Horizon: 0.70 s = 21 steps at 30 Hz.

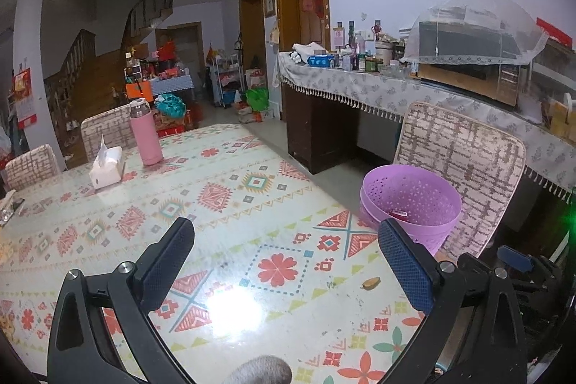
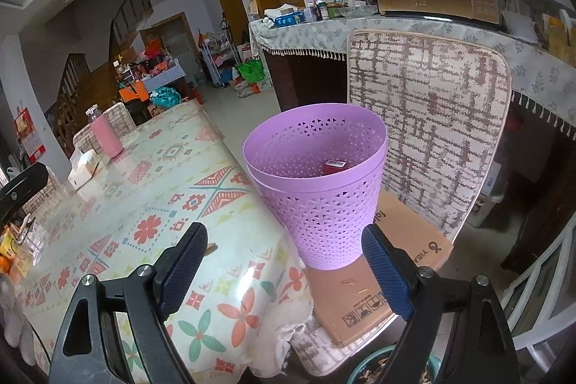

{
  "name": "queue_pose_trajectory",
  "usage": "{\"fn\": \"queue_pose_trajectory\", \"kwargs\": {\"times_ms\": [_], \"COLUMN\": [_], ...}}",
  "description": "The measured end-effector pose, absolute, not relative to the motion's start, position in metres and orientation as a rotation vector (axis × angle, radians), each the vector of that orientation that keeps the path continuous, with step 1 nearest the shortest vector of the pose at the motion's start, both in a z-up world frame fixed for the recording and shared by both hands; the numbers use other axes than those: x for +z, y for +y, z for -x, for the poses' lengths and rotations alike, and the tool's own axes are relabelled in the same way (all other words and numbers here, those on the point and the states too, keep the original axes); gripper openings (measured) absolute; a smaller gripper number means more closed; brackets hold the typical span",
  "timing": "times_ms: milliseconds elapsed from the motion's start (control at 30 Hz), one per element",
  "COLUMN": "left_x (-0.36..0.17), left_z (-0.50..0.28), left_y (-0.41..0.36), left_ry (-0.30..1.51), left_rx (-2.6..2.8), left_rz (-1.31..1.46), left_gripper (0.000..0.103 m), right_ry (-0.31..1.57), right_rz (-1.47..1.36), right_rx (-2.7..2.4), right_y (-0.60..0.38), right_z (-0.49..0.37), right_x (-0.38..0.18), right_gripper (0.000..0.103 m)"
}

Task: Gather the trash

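Observation:
A purple perforated basket stands on a cardboard box on a chair seat beside the patterned table. A red packet lies inside it. My right gripper is open, low in front of the basket, with nothing between its fingers. My left gripper is open wide above the table, empty, with the basket just past its right finger. A small brown scrap lies on the tabletop near that finger. Crumpled wrappers lie at the table's far left edge.
A pink bottle and a tissue box stand at the far end of the table. A padded chair back rises behind the basket. Behind it runs a sideboard with a microwave under a mesh cover.

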State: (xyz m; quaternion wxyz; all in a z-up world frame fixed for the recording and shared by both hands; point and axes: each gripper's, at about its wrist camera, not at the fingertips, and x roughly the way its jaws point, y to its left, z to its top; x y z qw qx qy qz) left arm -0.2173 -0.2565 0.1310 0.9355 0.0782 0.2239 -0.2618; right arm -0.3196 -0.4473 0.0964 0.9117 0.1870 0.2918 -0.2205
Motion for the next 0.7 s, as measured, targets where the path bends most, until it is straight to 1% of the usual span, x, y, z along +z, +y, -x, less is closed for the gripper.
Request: {"fn": "queue_pose_trajectory", "kwargs": {"times_ms": [233, 367, 500, 533, 567, 700], "left_x": [0.112, 0.102, 0.096, 0.095, 0.095, 0.091], "left_z": [0.217, 0.214, 0.212, 0.212, 0.212, 0.213], "left_y": [-0.258, -0.26, -0.258, -0.258, -0.257, -0.259], "left_ry": [0.526, 0.586, 0.608, 0.613, 0.617, 0.628], "left_rx": [-0.551, -0.569, -0.572, -0.572, -0.574, -0.583], "left_rz": [-0.179, -0.187, -0.184, -0.185, -0.186, -0.196], "left_gripper": [0.102, 0.102, 0.102, 0.102, 0.102, 0.102], "right_ry": [0.6, 0.553, 0.478, 0.467, 0.466, 0.466], "right_rz": [-0.323, -0.196, -0.129, -0.122, -0.115, -0.074], "right_rx": [-0.48, -0.563, -0.604, -0.603, -0.597, -0.595], "right_y": [-0.435, -0.423, -0.416, -0.415, -0.414, -0.407], "right_z": [0.321, 0.324, 0.331, 0.332, 0.332, 0.33], "right_x": [0.1, 0.103, 0.108, 0.11, 0.111, 0.115], "right_gripper": [0.092, 0.092, 0.097, 0.101, 0.103, 0.103]}}
